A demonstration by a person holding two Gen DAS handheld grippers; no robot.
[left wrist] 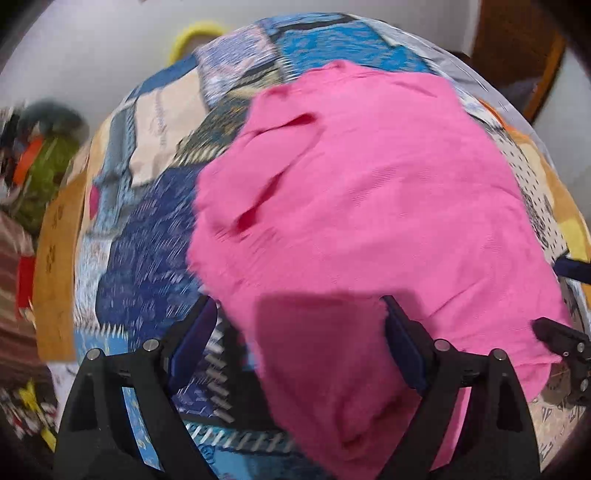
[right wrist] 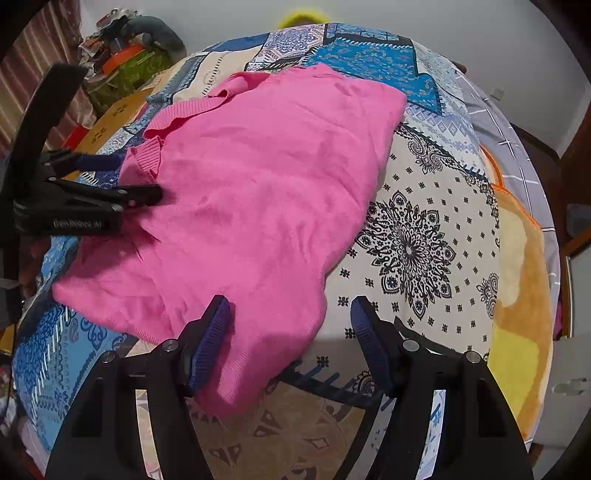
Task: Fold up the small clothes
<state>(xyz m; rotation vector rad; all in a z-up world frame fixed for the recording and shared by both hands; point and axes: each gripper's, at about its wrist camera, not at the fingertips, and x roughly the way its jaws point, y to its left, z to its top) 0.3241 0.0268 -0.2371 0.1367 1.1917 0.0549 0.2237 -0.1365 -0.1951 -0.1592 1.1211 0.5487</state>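
A pink knit garment (right wrist: 258, 192) lies partly folded on a patterned blue and white bedspread (right wrist: 424, 221). In the left wrist view the garment (left wrist: 351, 206) fills the middle, and my left gripper (left wrist: 299, 317) is open with its jaws wide, an edge of the pink cloth lying between them. In the right wrist view my right gripper (right wrist: 291, 317) is open over the garment's near corner, the cloth lying loose between the jaws. The left gripper (right wrist: 122, 177) shows there at the left, its fingers on either side of the ribbed edge of the garment.
An orange and yellow blanket (right wrist: 517, 295) lies along the right side of the bed. A cluttered pile with a green bag (right wrist: 129, 70) stands at the far left. A yellow ring (left wrist: 195, 35) is beyond the bed's far edge. A wooden door frame (left wrist: 517, 55) is at the right.
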